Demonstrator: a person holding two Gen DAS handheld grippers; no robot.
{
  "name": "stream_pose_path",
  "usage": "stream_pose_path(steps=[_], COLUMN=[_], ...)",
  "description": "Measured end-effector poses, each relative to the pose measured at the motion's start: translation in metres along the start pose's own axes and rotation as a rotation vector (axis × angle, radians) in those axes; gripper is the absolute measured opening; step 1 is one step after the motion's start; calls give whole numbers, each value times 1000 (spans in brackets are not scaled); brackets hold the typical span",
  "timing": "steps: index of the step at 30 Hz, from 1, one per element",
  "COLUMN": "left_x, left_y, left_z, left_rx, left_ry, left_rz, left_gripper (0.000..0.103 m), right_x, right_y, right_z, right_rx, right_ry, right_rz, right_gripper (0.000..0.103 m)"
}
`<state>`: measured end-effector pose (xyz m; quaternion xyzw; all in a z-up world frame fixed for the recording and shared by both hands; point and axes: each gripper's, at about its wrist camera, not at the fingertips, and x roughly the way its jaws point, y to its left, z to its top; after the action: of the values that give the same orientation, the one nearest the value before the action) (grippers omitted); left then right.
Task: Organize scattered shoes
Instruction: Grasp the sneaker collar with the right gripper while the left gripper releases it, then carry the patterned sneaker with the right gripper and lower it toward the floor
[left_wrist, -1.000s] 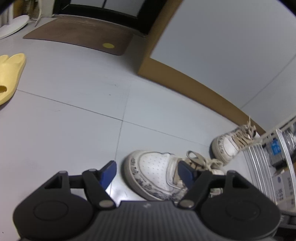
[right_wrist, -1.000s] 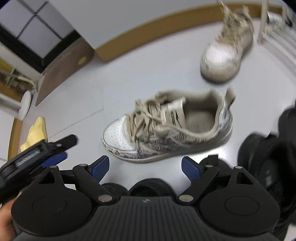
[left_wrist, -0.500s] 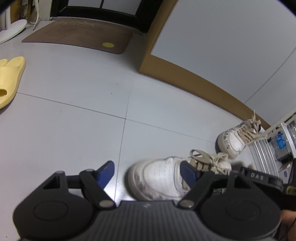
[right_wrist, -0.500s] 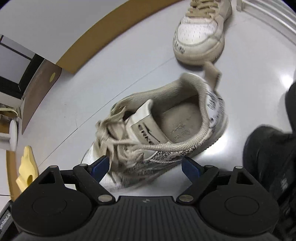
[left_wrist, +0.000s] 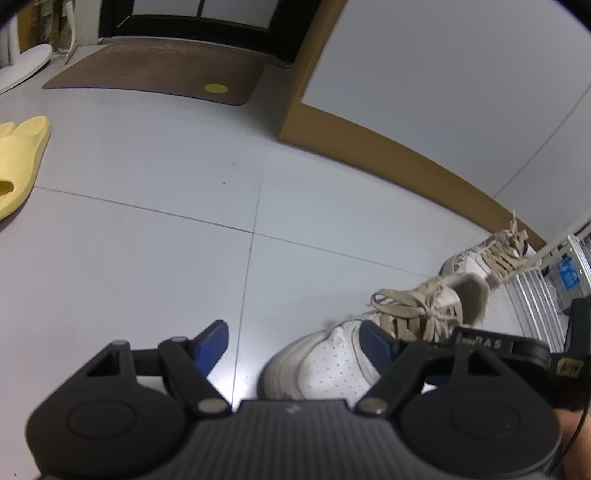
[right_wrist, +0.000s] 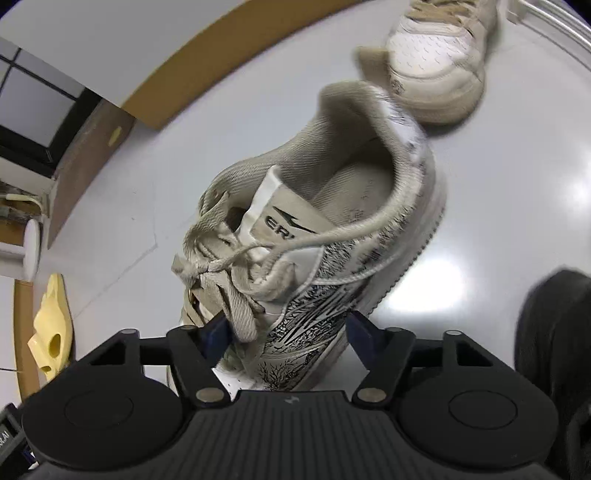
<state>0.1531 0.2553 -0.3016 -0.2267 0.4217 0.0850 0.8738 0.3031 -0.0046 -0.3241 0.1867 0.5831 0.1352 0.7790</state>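
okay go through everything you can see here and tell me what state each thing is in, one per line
Right gripper: jaws closing, astride the near sneaker.
Left gripper: open, empty.
Near sneaker: laced, upright, between the right pads.
Far sneaker: upright by the rack.
Yellow slipper: flat on the floor.

On the floor (left_wrist: 147, 258), the near sneaker (right_wrist: 332, 236) lies between the pads of the right tongs (right_wrist: 286, 330), whose jaws are closing around its midsection. The second sneaker (right_wrist: 432, 70) sits just beyond its heel, far right. A slipper (left_wrist: 18, 166) lies well apart at far left, with a doormat (left_wrist: 159, 70) behind.
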Motion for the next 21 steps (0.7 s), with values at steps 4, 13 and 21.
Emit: stream_pose_path(steps=[4, 13, 21], left_x=[-1, -5, -7], left_y=[-2, 6, 11], left_z=[-2, 0, -7], left_rx=[8, 10, 12], left_ry=[5, -9, 1], left_rz=[-4, 14, 19], left_gripper=[80, 80, 80], right_x=[5, -6, -9], right_y=[6, 51, 57], right_z=[9, 34, 18], right_rx=[-33, -371, -429], right_ry=[-13, -102, -133], right_rz=[7, -98, -129], right_gripper=[64, 30, 91])
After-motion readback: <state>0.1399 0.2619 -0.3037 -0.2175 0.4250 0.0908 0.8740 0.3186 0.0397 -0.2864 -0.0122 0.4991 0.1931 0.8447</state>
